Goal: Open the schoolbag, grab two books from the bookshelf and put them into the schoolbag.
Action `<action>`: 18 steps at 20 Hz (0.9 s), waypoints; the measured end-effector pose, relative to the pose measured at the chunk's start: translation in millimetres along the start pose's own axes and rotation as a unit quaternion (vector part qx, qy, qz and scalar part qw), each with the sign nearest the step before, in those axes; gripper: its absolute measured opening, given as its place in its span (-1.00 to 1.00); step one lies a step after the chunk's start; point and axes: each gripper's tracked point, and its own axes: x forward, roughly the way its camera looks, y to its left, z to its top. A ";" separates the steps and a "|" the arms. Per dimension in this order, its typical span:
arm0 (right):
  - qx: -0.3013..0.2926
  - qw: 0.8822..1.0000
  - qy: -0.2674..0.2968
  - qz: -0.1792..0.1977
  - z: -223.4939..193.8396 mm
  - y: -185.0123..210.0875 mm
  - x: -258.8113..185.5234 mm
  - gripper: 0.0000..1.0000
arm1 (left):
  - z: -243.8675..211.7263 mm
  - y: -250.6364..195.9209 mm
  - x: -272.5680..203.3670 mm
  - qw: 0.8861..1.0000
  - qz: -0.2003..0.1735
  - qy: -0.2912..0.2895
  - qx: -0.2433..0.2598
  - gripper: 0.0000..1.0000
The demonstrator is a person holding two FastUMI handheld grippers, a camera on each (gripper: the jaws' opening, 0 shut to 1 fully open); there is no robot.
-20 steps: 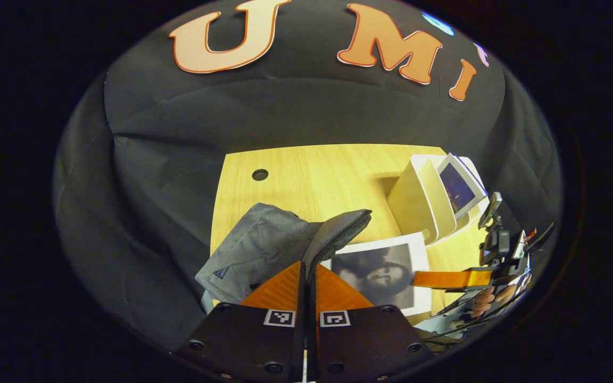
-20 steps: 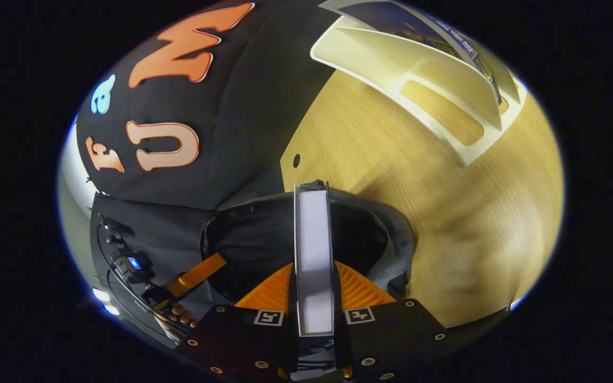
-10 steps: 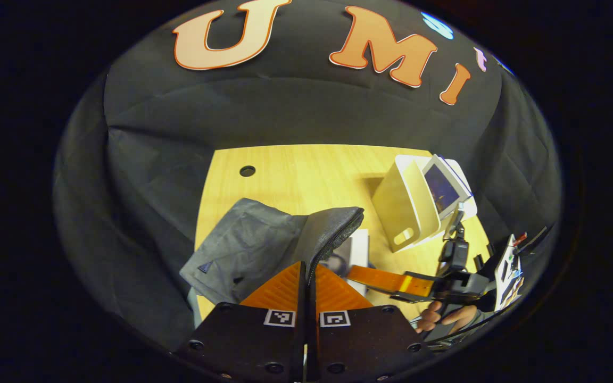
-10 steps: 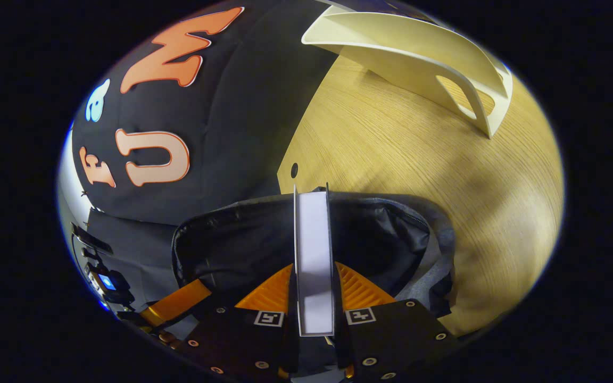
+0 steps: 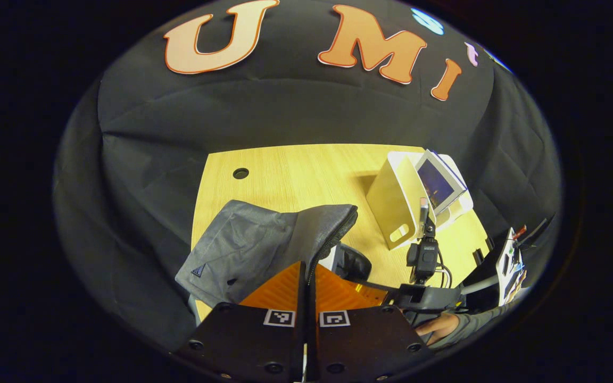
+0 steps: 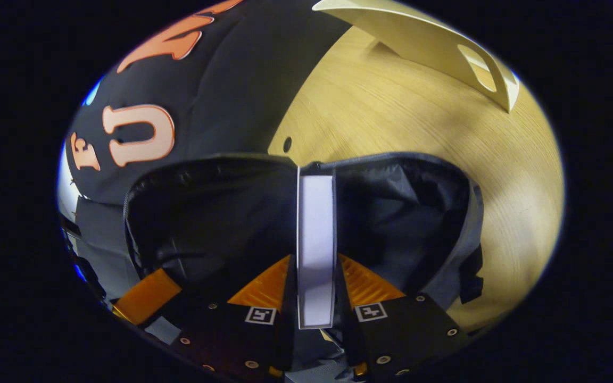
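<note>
The grey schoolbag [image 5: 242, 244] lies on the wooden table [image 5: 296, 170]. My left gripper [image 5: 306, 264] is shut on the bag's zippered flap [image 5: 336, 229] and holds it raised. My right gripper [image 6: 315, 259] is shut on a book [image 6: 315, 229], seen edge-on with white pages. The book's far end reaches into the bag's dark open mouth [image 6: 216, 213]. In the left gripper view a corner of that book [image 5: 331, 258] shows behind the flap. The cream bookshelf [image 5: 394, 207] stands at the right with another book [image 5: 437, 181] leaning in it.
A round cable hole [image 5: 240, 173] sits near the table's far left corner. The bookshelf's side wall with its handle slot [image 6: 477, 61] is beyond the bag. A person's hand [image 5: 437, 325] holds the right gripper at the lower right. One left finger [image 6: 147, 295] shows at the bag's rim.
The right gripper has carried the book forward and down, from over the table into the bag's mouth. The left gripper still holds the flap up, shifted slightly.
</note>
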 end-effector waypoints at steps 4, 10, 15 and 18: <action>-0.095 0.994 0.030 -0.033 -4.8 -0.2 -5.2 0.19 | 2.3 5.5 2.7 1.000 0.007 -0.002 -0.005 -0.94; -0.154 0.987 0.018 -0.041 22.6 3.9 -46.8 0.95 | -5.5 9.1 6.1 1.000 0.020 0.003 -0.020 -0.95; -0.190 0.976 -0.014 -0.106 59.8 -36.0 -91.3 0.95 | -10.0 5.3 9.4 1.000 0.027 0.009 -0.013 -0.95; -0.221 0.965 -0.037 -0.137 89.0 -47.9 -121.6 0.97 | -12.7 -1.5 19.1 0.999 0.031 0.014 -0.007 -0.95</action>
